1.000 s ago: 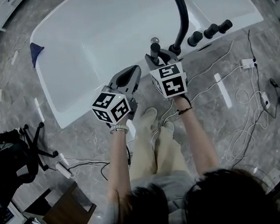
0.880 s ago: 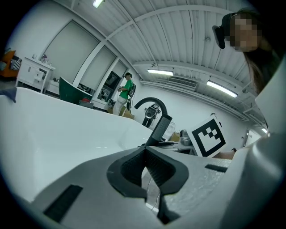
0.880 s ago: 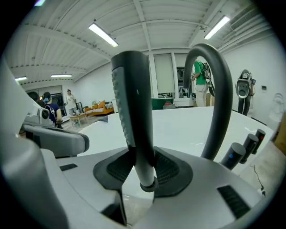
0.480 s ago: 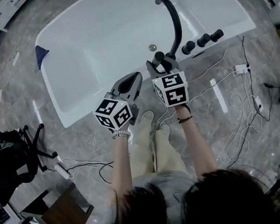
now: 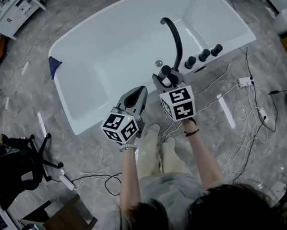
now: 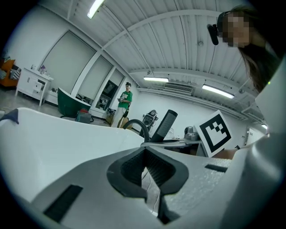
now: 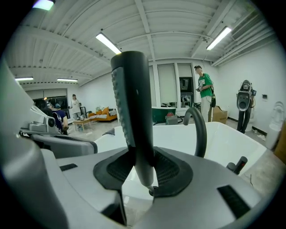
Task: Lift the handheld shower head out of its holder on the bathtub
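Note:
My right gripper (image 5: pixel 164 77) is shut on the black handheld shower head (image 5: pixel 165 71), which it holds above the near rim of the white bathtub (image 5: pixel 91 123). In the right gripper view the shower head (image 7: pixel 134 112) stands upright between the pads, at my right gripper (image 7: pixel 140 172). My left gripper (image 5: pixel 137 94) hovers just left of it, shut and empty, with my left gripper (image 6: pixel 147 176) showing pads that meet. From there the shower head (image 6: pixel 166 125) shows to the right. The holder is hidden under the grippers.
A black curved spout (image 5: pixel 175 35) and black knobs (image 5: pixel 203 54) sit on the tub's rim by the right gripper. A blue cloth (image 5: pixel 54 66) lies on the far left rim. White cables (image 5: pixel 245 122) trail over the floor. A black chair (image 5: pixel 17 164) stands at left. People stand beyond the tub.
Both grippers have risen together and the tub now looks farther below. The shower head has gone up with the right gripper, away from the rim. The jaws have not changed.

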A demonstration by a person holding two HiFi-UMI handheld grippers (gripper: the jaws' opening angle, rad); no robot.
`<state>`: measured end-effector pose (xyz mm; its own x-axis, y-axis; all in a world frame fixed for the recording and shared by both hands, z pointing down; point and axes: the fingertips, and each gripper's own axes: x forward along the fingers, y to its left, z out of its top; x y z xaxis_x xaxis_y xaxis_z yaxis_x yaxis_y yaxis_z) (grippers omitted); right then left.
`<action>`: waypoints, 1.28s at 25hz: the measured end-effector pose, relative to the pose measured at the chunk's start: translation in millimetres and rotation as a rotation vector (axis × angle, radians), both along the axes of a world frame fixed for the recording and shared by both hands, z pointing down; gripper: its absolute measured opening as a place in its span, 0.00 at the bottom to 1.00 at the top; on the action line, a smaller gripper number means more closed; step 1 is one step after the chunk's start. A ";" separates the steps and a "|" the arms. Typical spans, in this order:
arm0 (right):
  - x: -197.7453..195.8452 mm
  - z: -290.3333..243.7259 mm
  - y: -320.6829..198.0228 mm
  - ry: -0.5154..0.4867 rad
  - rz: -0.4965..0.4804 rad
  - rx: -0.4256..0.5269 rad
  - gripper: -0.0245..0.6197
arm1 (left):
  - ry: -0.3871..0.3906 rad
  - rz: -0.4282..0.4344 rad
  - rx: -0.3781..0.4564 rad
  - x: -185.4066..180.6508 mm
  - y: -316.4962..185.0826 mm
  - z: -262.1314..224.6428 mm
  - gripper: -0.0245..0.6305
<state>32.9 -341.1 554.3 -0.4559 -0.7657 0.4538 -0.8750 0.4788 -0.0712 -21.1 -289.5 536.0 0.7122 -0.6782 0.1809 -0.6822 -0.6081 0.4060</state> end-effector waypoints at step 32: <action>-69.5 -141.3 91.7 0.018 -0.218 0.181 0.24 | -0.032 -0.067 0.198 -55.5 81.2 -130.6 0.04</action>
<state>-36.6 -249.5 413.1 -0.6119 -0.7194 0.3286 -0.7501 0.6596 0.0473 -76.6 -208.3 405.4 0.6603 -0.7485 0.0613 -0.7345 -0.6266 0.2606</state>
